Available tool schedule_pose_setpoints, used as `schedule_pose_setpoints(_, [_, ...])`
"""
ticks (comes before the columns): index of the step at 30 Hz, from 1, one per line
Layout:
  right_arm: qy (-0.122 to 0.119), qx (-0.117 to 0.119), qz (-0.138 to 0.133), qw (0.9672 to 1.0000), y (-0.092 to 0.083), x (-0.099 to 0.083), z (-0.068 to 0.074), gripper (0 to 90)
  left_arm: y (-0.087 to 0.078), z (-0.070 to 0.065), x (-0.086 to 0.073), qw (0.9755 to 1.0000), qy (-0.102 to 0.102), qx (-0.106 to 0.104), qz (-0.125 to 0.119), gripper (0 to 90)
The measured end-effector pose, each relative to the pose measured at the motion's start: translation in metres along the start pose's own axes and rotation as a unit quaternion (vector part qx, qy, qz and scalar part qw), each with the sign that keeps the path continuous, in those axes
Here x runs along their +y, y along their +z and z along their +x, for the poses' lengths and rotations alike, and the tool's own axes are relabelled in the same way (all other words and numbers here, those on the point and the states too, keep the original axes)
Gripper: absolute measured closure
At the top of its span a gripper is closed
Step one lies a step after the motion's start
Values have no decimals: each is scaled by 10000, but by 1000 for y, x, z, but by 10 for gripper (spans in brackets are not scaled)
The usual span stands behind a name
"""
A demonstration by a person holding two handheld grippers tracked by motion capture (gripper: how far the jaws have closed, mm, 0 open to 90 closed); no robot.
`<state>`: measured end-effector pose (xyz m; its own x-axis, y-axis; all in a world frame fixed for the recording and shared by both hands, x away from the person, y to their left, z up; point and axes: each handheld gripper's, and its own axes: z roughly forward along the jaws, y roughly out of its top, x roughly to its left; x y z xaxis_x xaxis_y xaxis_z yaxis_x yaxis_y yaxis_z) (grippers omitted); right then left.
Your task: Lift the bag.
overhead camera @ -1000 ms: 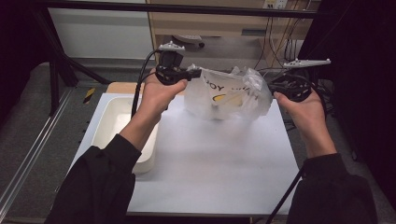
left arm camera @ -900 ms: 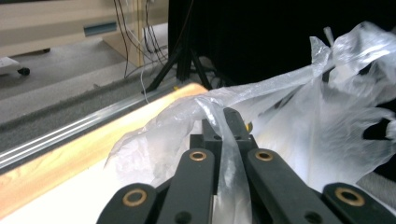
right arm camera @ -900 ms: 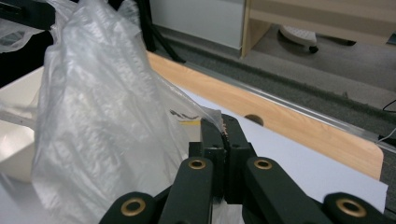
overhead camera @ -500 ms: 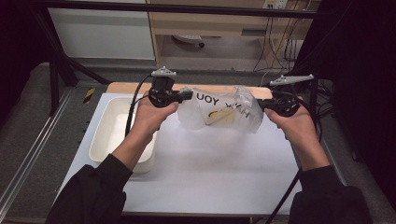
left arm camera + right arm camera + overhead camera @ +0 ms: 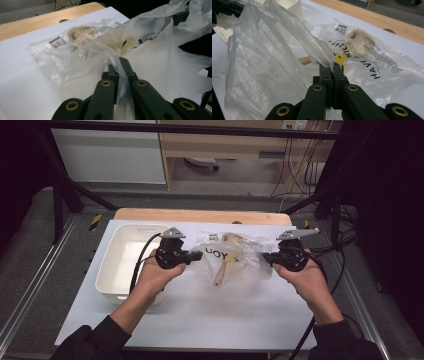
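Observation:
A clear plastic bag [image 5: 232, 255] with black lettering lies low over the white table, stretched between both hands. My left gripper [image 5: 196, 257] is shut on the bag's left handle; in the left gripper view the film [image 5: 120, 72] is pinched between the jaws. On the bag's right handle my right gripper [image 5: 266, 258] is shut too, with the film [image 5: 322, 58] clamped at the jaw tips. A wooden spoon [image 5: 220, 274] lies inside the bag, with a pale round item [image 5: 358, 37] and something yellow [image 5: 340, 60].
A white plastic tub [image 5: 125, 265] stands at the table's left, beside my left hand. A wooden board edge [image 5: 200, 216] runs along the back of the white table [image 5: 210, 315]. Metal frame rails flank both sides.
Both hands have come down with the bag, from above the table's back to just over its surface. The bag's bottom now rests on the table and it has flattened.

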<state>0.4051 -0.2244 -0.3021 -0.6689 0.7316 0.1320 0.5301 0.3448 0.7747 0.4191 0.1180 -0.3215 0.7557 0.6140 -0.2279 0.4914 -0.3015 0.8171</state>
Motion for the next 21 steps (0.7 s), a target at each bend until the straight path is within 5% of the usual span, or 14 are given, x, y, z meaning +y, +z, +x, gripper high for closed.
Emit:
schedule_pose_setpoints(14, [197,240,244,9992,22,-38,6,900,5,-5,-36,9995,163,256,80,841])
schedule_pose_setpoints(16, [196,267,261,9991,22,-41,8,844,1,-7,-39,9994,168,291,15,742])
schedule_pose_setpoints(21, [197,212,45,9996,14,-44,16,533,-13,-17,-44,9985,261,476,-4,456])
